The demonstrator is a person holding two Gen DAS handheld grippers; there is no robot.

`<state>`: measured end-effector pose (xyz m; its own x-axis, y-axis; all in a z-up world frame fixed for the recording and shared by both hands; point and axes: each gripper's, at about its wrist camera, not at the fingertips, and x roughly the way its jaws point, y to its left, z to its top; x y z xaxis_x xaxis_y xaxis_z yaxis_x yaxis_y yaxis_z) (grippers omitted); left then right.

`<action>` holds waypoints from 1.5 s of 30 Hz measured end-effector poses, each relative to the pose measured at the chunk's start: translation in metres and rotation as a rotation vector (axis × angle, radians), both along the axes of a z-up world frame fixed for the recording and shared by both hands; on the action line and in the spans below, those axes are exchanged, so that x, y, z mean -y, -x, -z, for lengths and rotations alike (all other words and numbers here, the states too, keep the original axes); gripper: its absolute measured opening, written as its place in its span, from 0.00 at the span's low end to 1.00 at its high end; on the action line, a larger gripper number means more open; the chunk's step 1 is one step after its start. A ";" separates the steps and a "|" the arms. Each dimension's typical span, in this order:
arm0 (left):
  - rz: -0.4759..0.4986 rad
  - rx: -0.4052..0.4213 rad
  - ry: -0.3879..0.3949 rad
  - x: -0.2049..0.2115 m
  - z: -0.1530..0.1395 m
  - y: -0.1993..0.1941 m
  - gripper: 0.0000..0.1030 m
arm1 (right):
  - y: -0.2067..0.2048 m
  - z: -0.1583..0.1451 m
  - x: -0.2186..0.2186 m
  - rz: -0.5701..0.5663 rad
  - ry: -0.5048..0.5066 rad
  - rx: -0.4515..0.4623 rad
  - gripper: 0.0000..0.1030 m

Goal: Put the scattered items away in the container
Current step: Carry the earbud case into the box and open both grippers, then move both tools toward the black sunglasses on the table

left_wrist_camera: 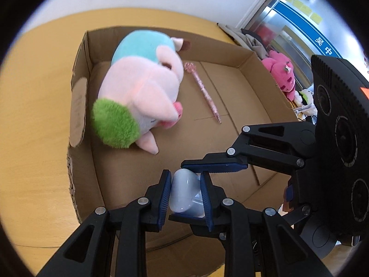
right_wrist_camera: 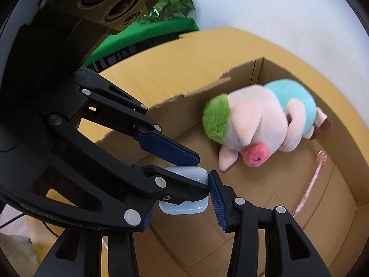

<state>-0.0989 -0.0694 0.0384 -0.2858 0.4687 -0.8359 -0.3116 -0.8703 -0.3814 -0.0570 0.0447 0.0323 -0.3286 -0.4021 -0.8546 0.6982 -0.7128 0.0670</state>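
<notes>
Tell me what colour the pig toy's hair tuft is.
Bright green. The pig toy shows its tuft most clearly in the right wrist view.

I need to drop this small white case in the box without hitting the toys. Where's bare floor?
Bare cardboard lies between the pink pen and the box's right wall, and below the plush pig. The left side is crowded.

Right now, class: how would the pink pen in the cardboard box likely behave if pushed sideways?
The pink pen looks thin and round, so it would probably roll across the flat cardboard box floor. It seems light and stiff; its bulbous top might make it curve.
</notes>
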 end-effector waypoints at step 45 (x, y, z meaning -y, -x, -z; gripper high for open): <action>-0.293 -0.483 0.157 -0.068 -0.080 -0.176 0.78 | -0.161 -0.057 -0.135 0.637 0.038 -0.270 1.00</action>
<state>0.0773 -0.0018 0.1187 -0.7508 0.1938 -0.6315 -0.1562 -0.9810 -0.1154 0.1042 0.1800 0.0897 -0.7098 -0.0887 -0.6988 0.1402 -0.9900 -0.0168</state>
